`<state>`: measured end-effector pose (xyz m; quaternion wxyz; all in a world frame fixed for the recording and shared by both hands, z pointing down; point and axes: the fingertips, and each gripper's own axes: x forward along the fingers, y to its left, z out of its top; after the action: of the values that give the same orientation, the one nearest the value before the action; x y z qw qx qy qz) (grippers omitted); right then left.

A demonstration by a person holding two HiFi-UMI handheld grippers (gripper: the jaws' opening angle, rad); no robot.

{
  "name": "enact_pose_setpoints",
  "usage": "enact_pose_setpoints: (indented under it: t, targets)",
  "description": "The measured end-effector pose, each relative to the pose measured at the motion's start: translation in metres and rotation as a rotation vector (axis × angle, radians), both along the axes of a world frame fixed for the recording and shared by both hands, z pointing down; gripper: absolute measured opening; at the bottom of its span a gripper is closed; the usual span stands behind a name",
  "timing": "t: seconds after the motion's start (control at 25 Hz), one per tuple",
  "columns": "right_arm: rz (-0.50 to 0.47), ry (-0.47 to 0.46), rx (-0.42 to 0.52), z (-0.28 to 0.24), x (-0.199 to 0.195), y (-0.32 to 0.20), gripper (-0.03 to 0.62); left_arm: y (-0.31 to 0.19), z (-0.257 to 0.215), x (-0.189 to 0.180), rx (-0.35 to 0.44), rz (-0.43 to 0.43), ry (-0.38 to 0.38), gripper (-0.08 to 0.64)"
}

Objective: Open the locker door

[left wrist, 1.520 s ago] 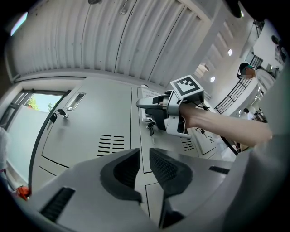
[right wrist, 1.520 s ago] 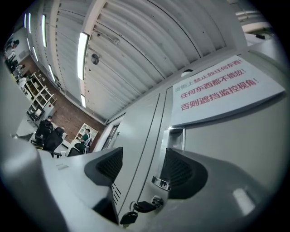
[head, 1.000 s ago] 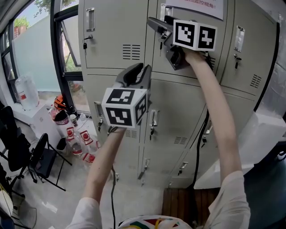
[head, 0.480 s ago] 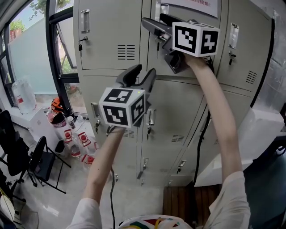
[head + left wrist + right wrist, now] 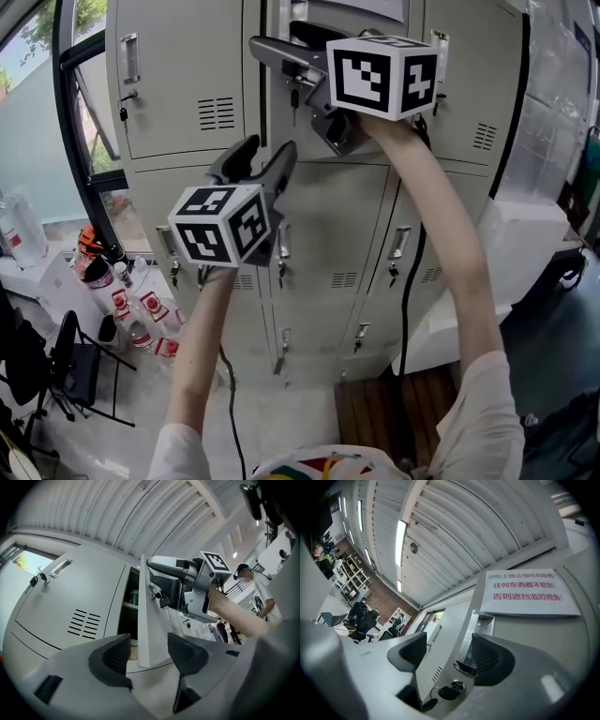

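Note:
The grey upper-middle locker door [image 5: 283, 129] stands ajar, with a dark gap along its left edge. My right gripper [image 5: 279, 42] is up at that edge by the recessed handle [image 5: 482, 637]. Its jaws are open, one on each side of the door edge, above the keys [image 5: 449, 692] in the lock. My left gripper [image 5: 262, 155] is lower, and its jaws are opening. In the left gripper view the door's bottom corner [image 5: 149, 634] lies between the pads of the left gripper [image 5: 147, 651], and they do not press on it. A printed notice [image 5: 527, 592] is stuck on the door.
Shut lockers [image 5: 187, 84] flank the door, with more lockers [image 5: 328, 244] below it. A window frame [image 5: 80, 122] is at the left. Bottles [image 5: 131, 309] and a folding chair [image 5: 75, 370] are on the floor below it. A white wrapped box [image 5: 511, 253] stands at the right.
My left gripper's jaws have spread apart. The view has swung right, so lockers and both grippers sit further left in the picture. My right gripper stays at the door's edge.

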<state>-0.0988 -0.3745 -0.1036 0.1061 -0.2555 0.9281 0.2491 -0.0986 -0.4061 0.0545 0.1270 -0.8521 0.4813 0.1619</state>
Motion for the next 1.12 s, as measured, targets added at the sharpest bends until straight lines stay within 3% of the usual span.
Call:
enact_pose_setpoints:
  t: [0.2, 0.44, 0.68, 0.96, 1.12]
  targets:
    - [0.016, 0.006, 0.031, 0.003, 0.011, 0.017, 0.288, 0.012, 0.005, 0.020, 0.004, 0.089, -0.036, 0.227]
    - [0.031, 0.010, 0.053, 0.004, 0.020, 0.031, 0.288, 0.023, 0.004, 0.021, 0.023, 0.089, -0.028, 0.123]
    - [0.060, 0.028, 0.084, 0.010, 0.029, 0.042, 0.287, 0.036, 0.004, 0.031, 0.037, 0.138, -0.027, 0.110]
    - [0.218, 0.037, 0.235, 0.042, 0.063, 0.063, 0.285, 0.049, 0.004, 0.043, 0.047, 0.201, -0.024, 0.104]
    - [0.289, 0.000, 0.288, 0.064, 0.090, 0.085, 0.235, 0.059, 0.003, 0.052, 0.068, 0.219, -0.019, 0.104]
